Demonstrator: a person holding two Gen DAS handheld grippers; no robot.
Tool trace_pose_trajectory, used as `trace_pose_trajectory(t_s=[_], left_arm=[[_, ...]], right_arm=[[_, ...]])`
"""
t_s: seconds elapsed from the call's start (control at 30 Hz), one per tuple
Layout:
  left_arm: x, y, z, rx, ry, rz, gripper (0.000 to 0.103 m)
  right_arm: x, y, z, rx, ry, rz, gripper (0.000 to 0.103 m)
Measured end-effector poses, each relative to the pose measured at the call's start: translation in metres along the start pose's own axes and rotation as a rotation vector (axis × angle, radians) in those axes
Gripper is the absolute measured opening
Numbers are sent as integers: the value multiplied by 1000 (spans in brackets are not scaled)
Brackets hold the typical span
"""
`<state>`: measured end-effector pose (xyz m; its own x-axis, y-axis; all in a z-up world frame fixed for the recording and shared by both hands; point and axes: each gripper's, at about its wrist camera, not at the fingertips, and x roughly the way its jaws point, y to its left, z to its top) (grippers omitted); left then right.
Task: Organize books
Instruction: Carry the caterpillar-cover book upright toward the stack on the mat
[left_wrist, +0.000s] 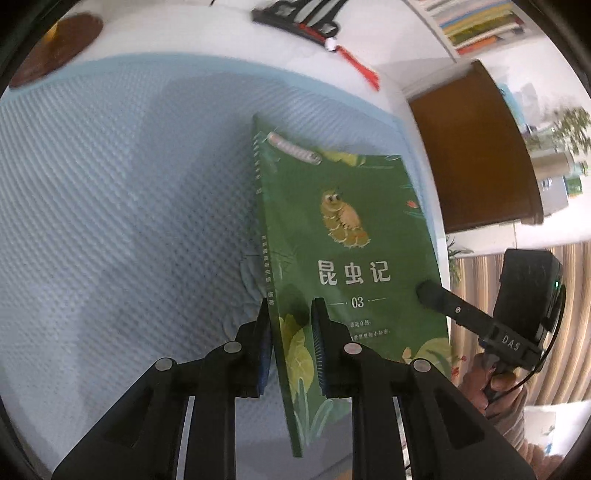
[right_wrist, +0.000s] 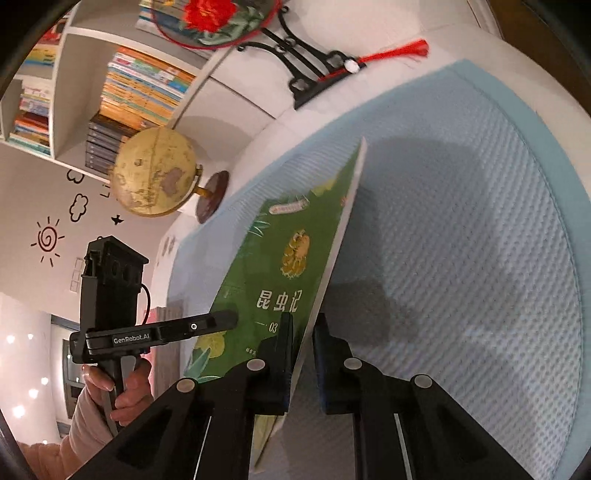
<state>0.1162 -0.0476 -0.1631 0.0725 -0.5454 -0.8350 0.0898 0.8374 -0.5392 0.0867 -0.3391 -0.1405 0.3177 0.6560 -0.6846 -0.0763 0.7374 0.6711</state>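
- The left gripper (left_wrist: 290, 325) has its jaws narrowed onto the spine edge of the green book (left_wrist: 343, 236): one pad sits behind the spine, the other lies on the front cover.
- The right gripper (right_wrist: 303, 332) has its jaws pinched on the opposite, page edge of the same book (right_wrist: 280, 280), so the volume is carried between two hands, one at each long side. Judged from the grip, this keeps a thin, floppy paperback from sagging or twisting.
- The book is tilted, clear of the blue quilted mat (left_wrist: 122, 206) at its near end; whether its far corner, toward 12 o'clock, touches the mat I cannot tell.
- In the left wrist view the other tool shows at 4 o'clock, held by a hand (left_wrist: 491, 380); in the right wrist view its partner sits at 8 o'clock in a hand (right_wrist: 122, 387).
- Beyond the mat, on the white tabletop (right_wrist: 266, 85): a globe (right_wrist: 155, 173) at 10 o'clock and a black stand (right_wrist: 306, 70) with a red tassel at 12 o'clock.
- The bookshelf (right_wrist: 144, 85) at 11 o'clock is already well filled; it looks the likely destination.
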Motion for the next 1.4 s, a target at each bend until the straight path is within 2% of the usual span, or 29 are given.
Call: trace_pose_trajectory(t_s=[0.4,0.87,1.03,1.4], left_arm=[[-55,-17,-19,86,-12,30,17],[-136,3,-38,109,-112,33,17],[-167,26,-47,109,-144,47,21],[-242,114,-81,16,-232,68,21]], right_arm=[[-26,52,-21,-61,-28,0,11],[-27,153,-41,-142,-63,-1,12],[-16,197,-48,-182,-89,-7,12],[55,293,-65,-277,-26,39,14]])
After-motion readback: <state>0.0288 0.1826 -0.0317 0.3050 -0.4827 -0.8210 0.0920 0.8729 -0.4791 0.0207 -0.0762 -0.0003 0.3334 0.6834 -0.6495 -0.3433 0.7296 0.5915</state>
